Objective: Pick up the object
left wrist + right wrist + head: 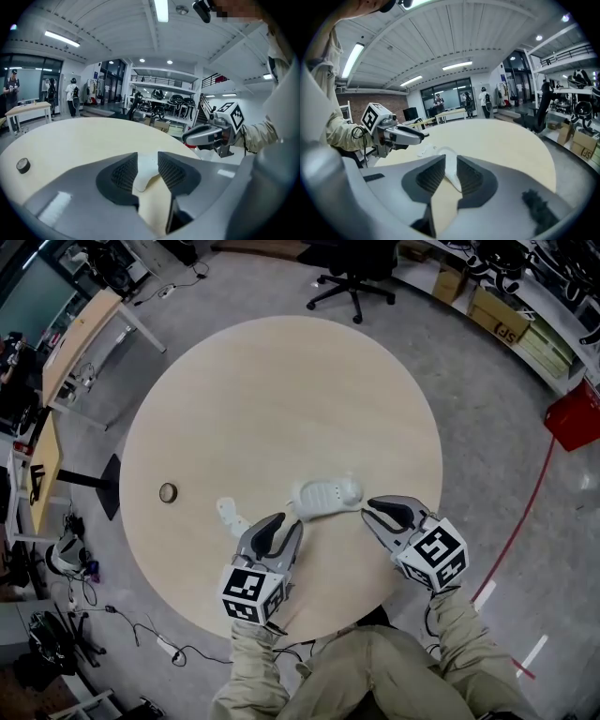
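A white moulded plastic object (324, 494) lies flat on the round wooden table (281, 390), near its front edge. My left gripper (292, 521) sits at the object's left end. Its jaws stand apart, and the white edge (143, 176) shows in the gap between them. My right gripper (368, 506) is at the object's right end. Its jaws are slightly apart, with a thin white rim (451, 171) in the narrow gap. In neither gripper view do the pads clearly press on the object. Each gripper appears in the other's view: the right gripper (206, 135), the left gripper (401, 133).
A small white piece (228, 512) lies left of the object, beside my left gripper. A small tape roll (168, 491) sits further left on the table. An office chair (352, 282) and a desk (84, 334) stand beyond the table; the table's front edge is just below both grippers.
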